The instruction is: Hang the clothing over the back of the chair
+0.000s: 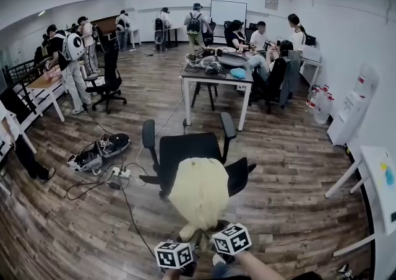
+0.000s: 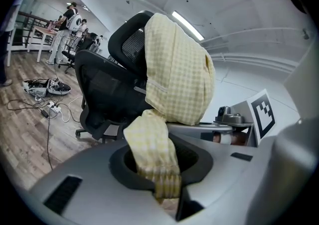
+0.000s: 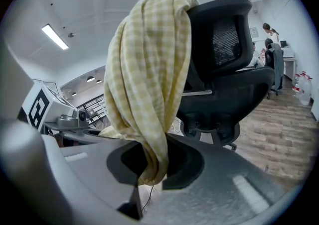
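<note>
Left gripper (image 2: 162, 189) and right gripper (image 3: 149, 171), side by side low behind the chair (image 1: 189, 148). Each has its 2 jaws clenched on a hanging fold of the yellow checked garment (image 1: 199, 193). Just ahead of and above both grippers, the garment lies draped over the top of the chair back (image 2: 124, 45). Beyond the chair stands a table (image 1: 213, 77). Out to the left gripper's side, a power strip (image 1: 119, 173) lies on the wood floor (image 1: 291, 167).

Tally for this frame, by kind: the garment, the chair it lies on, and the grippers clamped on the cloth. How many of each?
pale yellow checked garment: 1
black mesh office chair: 1
grippers shut on the garment, left gripper and right gripper: 2
total: 4
</note>
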Demonstrator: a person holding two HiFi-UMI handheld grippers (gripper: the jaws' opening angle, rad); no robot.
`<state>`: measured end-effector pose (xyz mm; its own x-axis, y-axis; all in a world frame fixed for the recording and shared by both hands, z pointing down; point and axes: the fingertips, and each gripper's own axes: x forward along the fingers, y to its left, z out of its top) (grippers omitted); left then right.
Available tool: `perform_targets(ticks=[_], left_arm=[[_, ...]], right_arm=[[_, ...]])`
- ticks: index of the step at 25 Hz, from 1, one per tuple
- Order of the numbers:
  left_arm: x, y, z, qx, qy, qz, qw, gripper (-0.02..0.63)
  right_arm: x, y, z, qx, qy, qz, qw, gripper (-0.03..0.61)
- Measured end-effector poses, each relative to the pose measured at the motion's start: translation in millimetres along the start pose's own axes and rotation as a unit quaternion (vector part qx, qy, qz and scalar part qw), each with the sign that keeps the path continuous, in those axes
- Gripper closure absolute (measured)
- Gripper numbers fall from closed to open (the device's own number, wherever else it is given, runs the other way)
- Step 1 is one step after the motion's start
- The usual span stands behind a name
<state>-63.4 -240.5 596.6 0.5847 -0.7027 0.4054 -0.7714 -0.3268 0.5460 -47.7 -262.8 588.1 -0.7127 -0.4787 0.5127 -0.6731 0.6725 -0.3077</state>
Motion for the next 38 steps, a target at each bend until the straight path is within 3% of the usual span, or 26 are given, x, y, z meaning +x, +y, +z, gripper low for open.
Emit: perform_targets(ticks=[12,18,24,29,38], left_arm=[[9.5,12.2,1.1,-0.02,-0.019,0.041,0.9988,0.538],[1.6,19.5,-2.6,-0.032,-0.03,0.064,0.997,0.463],[-8.1,21.8,-2.6,-0.038,-0.04,0.073,0.9958,0.382],[-22.0,19.2,1.9,-0.032,-0.06,0.081,0.9944,0.362],[-30.5,-1.6,-11.6,-0.013,-0.048,0.061,0.9969,0.36]], right_arm=[[2.3,-9.7,2.2,-0.003,-0.016,-0.018,1.0,0.519],[-8.1,-17.1,0.8,0.015,-0.025,-0.013,0.999,0.37],[-23.8,-18.6,-5.5,0.063,-0.043,0.004,0.997,0.217],[-37.1,-14.7,-10.8,0.069,-0.055,-0.001,0.996,0.199],[-58.7,-7.0,-16.6,0.082,-0.08,-0.012,0.993,0.199]])
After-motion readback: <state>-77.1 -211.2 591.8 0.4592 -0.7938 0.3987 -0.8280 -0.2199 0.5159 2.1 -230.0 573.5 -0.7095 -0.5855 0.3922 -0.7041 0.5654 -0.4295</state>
